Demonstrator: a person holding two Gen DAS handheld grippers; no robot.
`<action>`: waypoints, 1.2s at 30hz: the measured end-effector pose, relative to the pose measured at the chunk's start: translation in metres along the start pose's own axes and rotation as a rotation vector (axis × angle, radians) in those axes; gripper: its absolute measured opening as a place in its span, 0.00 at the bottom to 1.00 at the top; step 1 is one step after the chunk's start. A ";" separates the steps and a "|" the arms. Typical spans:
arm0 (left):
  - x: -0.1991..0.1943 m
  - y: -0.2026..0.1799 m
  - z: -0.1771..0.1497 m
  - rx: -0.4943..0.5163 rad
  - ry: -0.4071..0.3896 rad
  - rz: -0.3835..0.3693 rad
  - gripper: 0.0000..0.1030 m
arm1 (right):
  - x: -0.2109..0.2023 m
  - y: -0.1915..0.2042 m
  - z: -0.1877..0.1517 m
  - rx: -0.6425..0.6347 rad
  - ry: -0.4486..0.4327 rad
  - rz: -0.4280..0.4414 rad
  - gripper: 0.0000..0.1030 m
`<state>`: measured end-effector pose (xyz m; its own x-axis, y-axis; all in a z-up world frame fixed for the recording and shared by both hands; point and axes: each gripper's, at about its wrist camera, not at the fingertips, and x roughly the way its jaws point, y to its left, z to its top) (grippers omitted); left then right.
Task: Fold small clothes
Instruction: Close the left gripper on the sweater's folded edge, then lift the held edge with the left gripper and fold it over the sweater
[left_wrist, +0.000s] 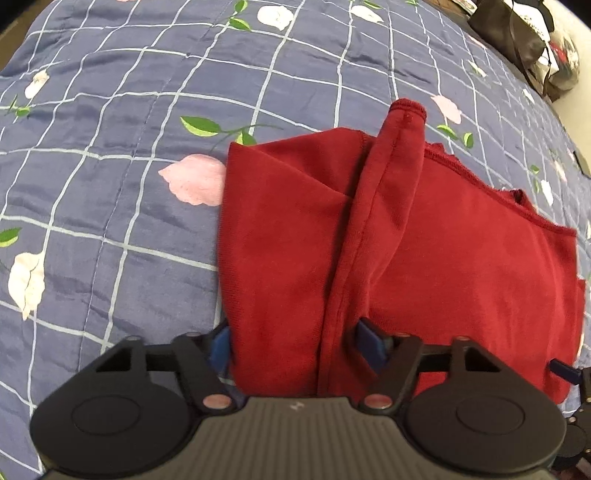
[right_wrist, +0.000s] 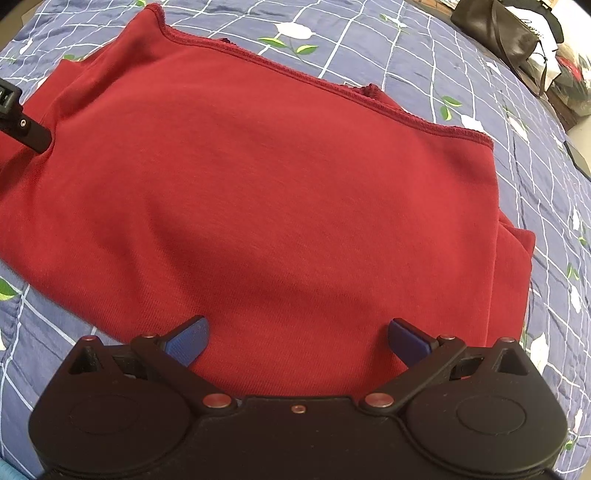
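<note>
The red garment (right_wrist: 280, 192) lies part-folded on the blue checked bedspread (left_wrist: 110, 110), its stitched hem running toward the far edge of the bed and a sleeve (left_wrist: 384, 206) laid lengthwise over its left side. We have both claws at the garment's near edge. The left gripper (left_wrist: 295, 343) straddles the near end of that sleeve and the layer beneath it, its jaws part-way in, with the cloth between the blue pads (left_wrist: 369, 347); whether they already pinch it we cannot tell. The right gripper (right_wrist: 297, 341) stands wide, its pads resting on or just over the flat cloth and gripping nothing.

To do this step well, we judge that both claws should catch every layer at the near edge, not the top one alone, and bite at matching depth. Then we lift together and carry the edge evenly toward the hem, so the sleeve stays tucked and no crease drags sideways. A dark bag (right_wrist: 495, 26) sits at the far right corner, well clear.
</note>
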<state>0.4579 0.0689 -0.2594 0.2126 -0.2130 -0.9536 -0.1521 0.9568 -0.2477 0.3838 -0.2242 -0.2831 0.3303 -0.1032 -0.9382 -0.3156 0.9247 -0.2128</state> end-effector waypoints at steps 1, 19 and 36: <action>-0.002 0.000 0.000 -0.006 0.001 -0.011 0.60 | 0.000 0.000 0.000 -0.002 0.000 -0.002 0.99; -0.013 -0.003 -0.003 -0.041 -0.013 -0.040 0.32 | -0.003 0.007 -0.003 0.005 -0.009 -0.027 0.99; -0.028 -0.018 -0.007 -0.024 -0.050 0.000 0.24 | -0.023 -0.011 -0.027 0.042 -0.054 0.039 1.00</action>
<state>0.4476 0.0560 -0.2296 0.2602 -0.2020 -0.9442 -0.1754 0.9517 -0.2520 0.3555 -0.2423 -0.2666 0.3662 -0.0479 -0.9293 -0.2915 0.9425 -0.1635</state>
